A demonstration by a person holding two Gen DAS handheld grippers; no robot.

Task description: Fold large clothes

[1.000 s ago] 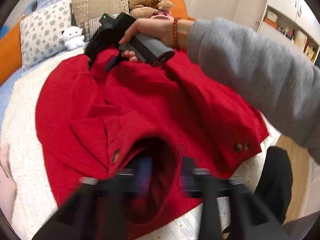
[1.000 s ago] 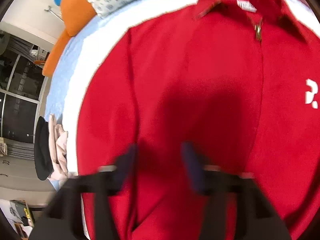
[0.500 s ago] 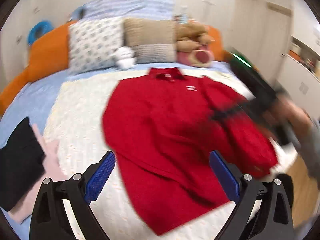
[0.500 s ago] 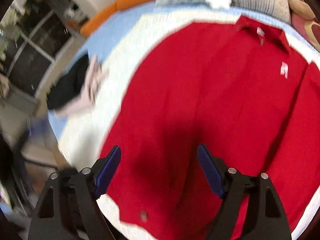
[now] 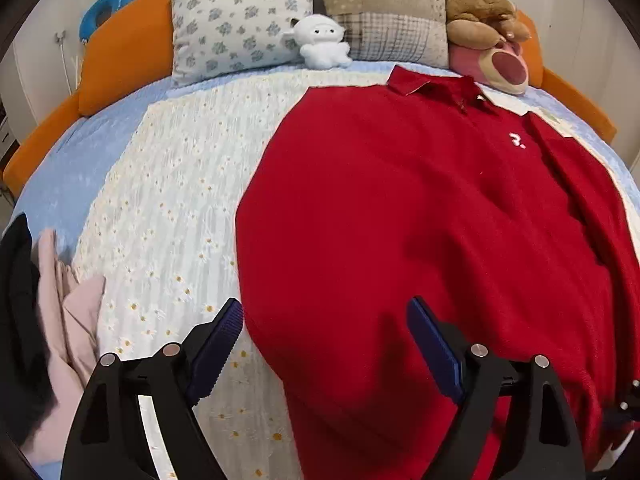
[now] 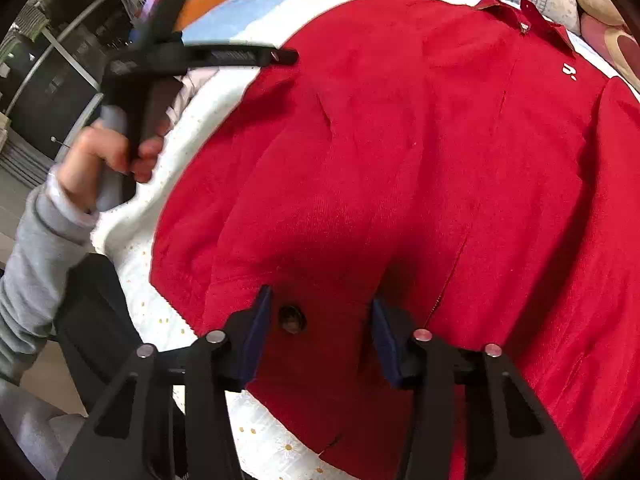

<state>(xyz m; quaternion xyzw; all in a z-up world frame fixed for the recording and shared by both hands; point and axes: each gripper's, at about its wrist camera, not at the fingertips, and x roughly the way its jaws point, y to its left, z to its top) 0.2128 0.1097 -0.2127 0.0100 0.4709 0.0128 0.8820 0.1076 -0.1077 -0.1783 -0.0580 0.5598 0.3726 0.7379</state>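
A large red collared jacket (image 5: 420, 220) lies spread flat on the bed, collar toward the pillows. My left gripper (image 5: 326, 332) hovers over its left edge. Its jaws stand wide and are closing, with the cloth's edge below them and nothing pressed. In the right wrist view the left gripper (image 6: 280, 56) shows at the upper left, held by a hand (image 6: 108, 152). My right gripper (image 6: 320, 320) is low over the near red cuff, whose dark button (image 6: 292, 318) lies between the blue pads. Its jaws are closing around that cuff, and I see no firm pinch.
A floral pillow (image 5: 240, 16), a checked pillow (image 5: 384, 12), a white plush (image 5: 322, 42) and a brown plush (image 5: 480, 16) line the orange headboard (image 5: 120, 56). Pink and black clothes (image 5: 60, 320) lie at the bed's left edge. A grey sleeve (image 6: 36, 256) is at the left.
The left gripper came off the red cloth, widened and swung to the garment's left edge. The right gripper travelled from near the collar to the near cuff, and its jaws have narrowed.
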